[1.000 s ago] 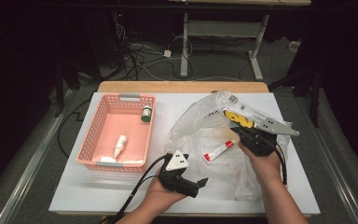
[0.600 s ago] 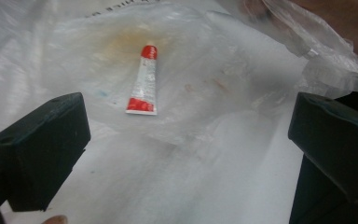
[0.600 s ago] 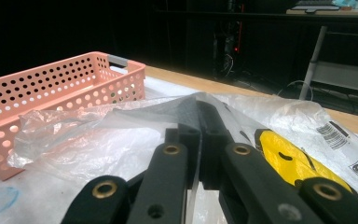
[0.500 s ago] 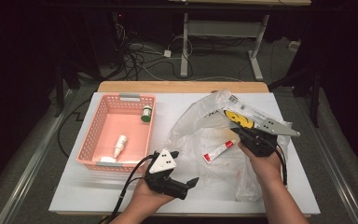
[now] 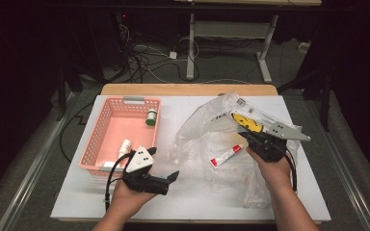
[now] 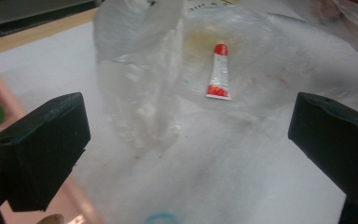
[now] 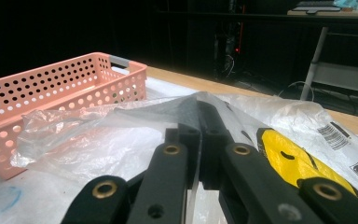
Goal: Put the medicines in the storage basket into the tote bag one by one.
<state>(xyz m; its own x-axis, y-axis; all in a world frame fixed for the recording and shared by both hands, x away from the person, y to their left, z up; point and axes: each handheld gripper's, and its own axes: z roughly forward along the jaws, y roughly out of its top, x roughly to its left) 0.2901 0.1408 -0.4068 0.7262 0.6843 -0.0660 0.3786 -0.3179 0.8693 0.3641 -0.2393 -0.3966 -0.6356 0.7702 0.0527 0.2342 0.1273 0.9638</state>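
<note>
Left gripper (image 5: 172, 176): jaws wide and empty, drawn back toward the table's near edge beside the pink basket (image 5: 107, 126), now aimed at the red-and-white tube (image 6: 218, 71) inside the clear plastic bag (image 5: 207, 126), whose edge the right gripper (image 7: 199, 122) pinches up, so retrieval looks next.

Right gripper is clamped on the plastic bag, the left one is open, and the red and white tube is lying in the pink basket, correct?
Not quite. The tube lies inside the plastic bag, not the basket; the high view shows this. The right gripper does clamp the bag, and the left gripper is open.
</note>
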